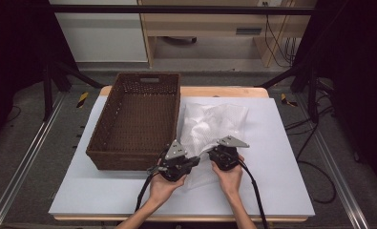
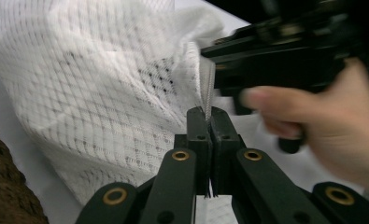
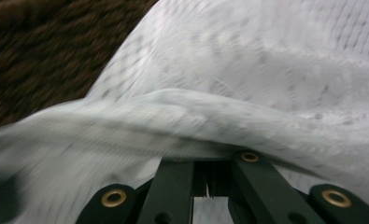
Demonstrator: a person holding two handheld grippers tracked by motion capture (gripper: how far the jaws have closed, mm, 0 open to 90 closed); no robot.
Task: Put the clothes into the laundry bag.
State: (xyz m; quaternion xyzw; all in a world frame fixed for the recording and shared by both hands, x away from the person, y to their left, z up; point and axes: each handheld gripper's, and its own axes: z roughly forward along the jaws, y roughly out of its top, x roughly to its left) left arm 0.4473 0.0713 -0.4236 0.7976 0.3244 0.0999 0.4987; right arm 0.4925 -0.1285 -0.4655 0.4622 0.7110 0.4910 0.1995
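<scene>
The white mesh bag (image 1: 214, 125) lies on the light surface (image 1: 281, 157), just to the right of the brown woven basket (image 1: 138, 119) and touching its right wall; its near edge is lifted a little between the two hands. The left gripper (image 1: 192, 161) is at the bag's near-left part, close to the front corner of the basket; in the left gripper view its jaws are pressed together, with a thin edge of the mesh (image 2: 208, 88) standing up out of them, so it has hold of the bag. The right gripper (image 1: 220, 153) is just beside it on the right, the two almost touching; in the right gripper view a thick fold of the bag (image 3: 187, 121) lies across the tips of the jaws, which are closed on this fold, though that picture is blurred. The right hand (image 2: 327, 121) appears near in the left gripper view; the basket (image 3: 42, 51) is behind the bag in the right gripper view.
</scene>
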